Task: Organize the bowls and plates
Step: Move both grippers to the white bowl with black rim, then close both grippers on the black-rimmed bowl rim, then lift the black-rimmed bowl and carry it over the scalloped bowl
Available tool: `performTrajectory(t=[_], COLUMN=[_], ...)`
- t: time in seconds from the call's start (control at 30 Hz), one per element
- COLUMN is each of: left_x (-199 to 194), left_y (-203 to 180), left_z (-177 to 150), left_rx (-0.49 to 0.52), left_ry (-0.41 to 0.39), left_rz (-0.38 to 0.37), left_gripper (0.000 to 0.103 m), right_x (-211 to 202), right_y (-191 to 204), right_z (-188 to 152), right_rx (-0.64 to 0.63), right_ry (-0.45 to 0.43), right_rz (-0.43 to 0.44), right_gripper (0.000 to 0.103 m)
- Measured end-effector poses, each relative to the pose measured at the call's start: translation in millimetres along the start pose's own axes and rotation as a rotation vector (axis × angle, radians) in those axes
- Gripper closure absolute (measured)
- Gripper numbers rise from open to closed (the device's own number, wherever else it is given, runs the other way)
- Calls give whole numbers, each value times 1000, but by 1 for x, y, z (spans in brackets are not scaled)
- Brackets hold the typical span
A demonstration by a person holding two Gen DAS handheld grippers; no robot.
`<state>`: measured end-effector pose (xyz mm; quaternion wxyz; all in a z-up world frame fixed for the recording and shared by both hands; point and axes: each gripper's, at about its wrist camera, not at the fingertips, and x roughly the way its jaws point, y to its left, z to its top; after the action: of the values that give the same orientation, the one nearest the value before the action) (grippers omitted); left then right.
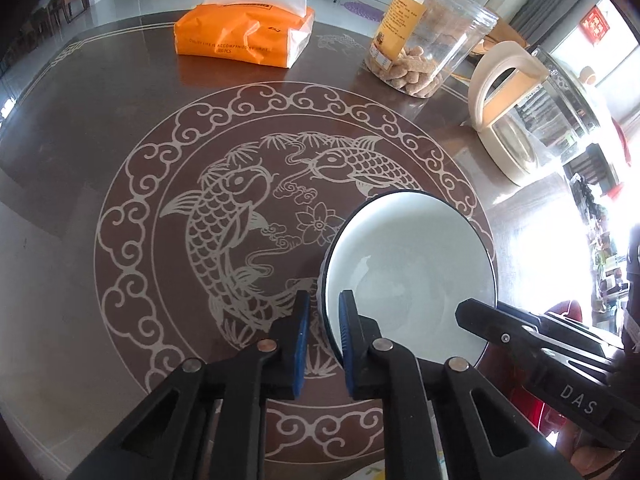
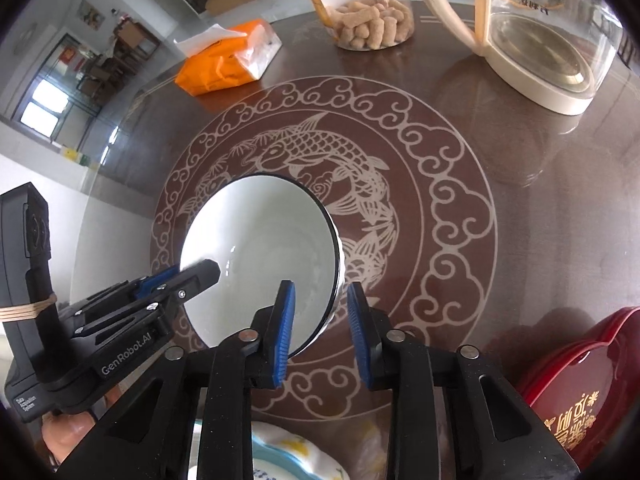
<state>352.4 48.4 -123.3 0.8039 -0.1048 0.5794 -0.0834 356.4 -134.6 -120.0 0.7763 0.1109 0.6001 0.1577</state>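
Observation:
A white bowl (image 1: 412,264) with a dark rim is held between both grippers above the brown table (image 1: 120,128); it also shows in the right wrist view (image 2: 260,240). My left gripper (image 1: 324,336) straddles the bowl's left rim, its blue pads either side of the wall with a small gap showing. My right gripper (image 2: 320,328) straddles the bowl's right rim, jaws parted wider than the wall. A patterned plate (image 2: 288,460) shows below the right gripper, partly hidden.
An orange tissue pack (image 1: 244,32), a clear jar of snacks (image 1: 428,36) and a glass kettle (image 1: 532,112) stand along the far side. A red box (image 2: 588,396) sits at the near right. The table has a round fish pattern (image 1: 240,200).

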Motion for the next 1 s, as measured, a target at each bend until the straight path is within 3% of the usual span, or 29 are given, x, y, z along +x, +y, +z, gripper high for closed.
performTrajectory(t=[0.23, 0.47, 0.77, 1.0], left_x=[-9, -66, -150, -154], left_y=[-5, -16, -38, -39], left_z=[-6, -26, -96, -155], left_rx=[-4, 34, 107, 118], left_ry=[-4, -59, -125, -103], left_rz=[11, 1, -4, -7], left_gripper=[93, 91, 89, 87], right_x=[-3, -48, -125, -137], right_y=[-2, 10, 36, 39], right_z=[-2, -16, -79, -134], right_rx=[14, -4, -68, -79], right_ry=[-8, -65, -99, -81], right_rz=[-1, 42, 101, 98], right_gripper=[87, 87, 87, 87])
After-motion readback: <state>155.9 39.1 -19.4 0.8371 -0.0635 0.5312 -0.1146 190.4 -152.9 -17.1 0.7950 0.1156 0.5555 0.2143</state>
